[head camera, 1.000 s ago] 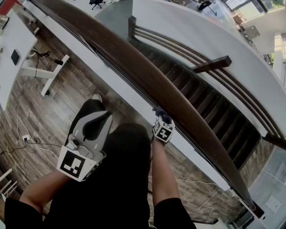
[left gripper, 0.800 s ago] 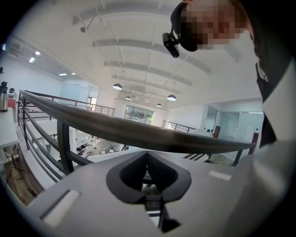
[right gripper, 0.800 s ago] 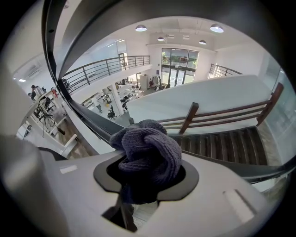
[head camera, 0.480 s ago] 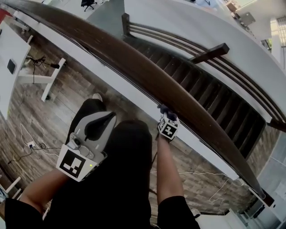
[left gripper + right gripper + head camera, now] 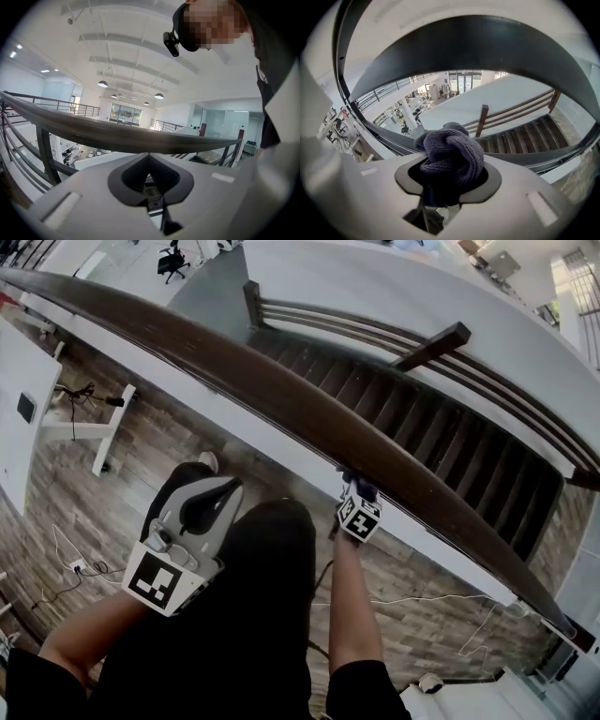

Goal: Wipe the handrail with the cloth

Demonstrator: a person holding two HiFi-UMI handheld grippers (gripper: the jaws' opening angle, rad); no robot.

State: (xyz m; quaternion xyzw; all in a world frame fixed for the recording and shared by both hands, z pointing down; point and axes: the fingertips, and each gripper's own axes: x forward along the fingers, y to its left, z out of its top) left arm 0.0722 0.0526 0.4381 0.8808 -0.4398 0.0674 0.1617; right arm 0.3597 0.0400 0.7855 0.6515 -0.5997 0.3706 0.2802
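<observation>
The left hand-held gripper (image 5: pixel 217 491) is positioned at the near left, above the person's dark-clothed legs and well apart from the handrail (image 5: pixel 281 395). In the left gripper view its jaws are fully closed, tip against tip, with nothing between them. The right hand-held gripper (image 5: pixel 358 497) is extended farther out, to the right of centre, with its marker cube (image 5: pixel 359 517) facing the head camera. Its jaws are clamped on a bunched purple-grey knitted cloth (image 5: pixel 452 157), which bulges out beyond the jaw tips. In the head view the cloth (image 5: pixel 359 486) lies at the near edge of the handrail, about midway along its visible length. In the right gripper view the rail (image 5: pixel 478 42) arcs just above the cloth, and actual contact cannot be confirmed. The handrail is a dark brown curved band running from the far left to the near right, with a white ledge (image 5: pixel 187 390) directly along its near side. A wood-pattern floor (image 5: pixel 141 451) with loose cables (image 5: pixel 75 568) lies to the left. Beyond the rail, a dark staircase (image 5: pixel 422 427) descends, bordered on its far side by a second rail (image 5: pixel 375 329) and a white wall
</observation>
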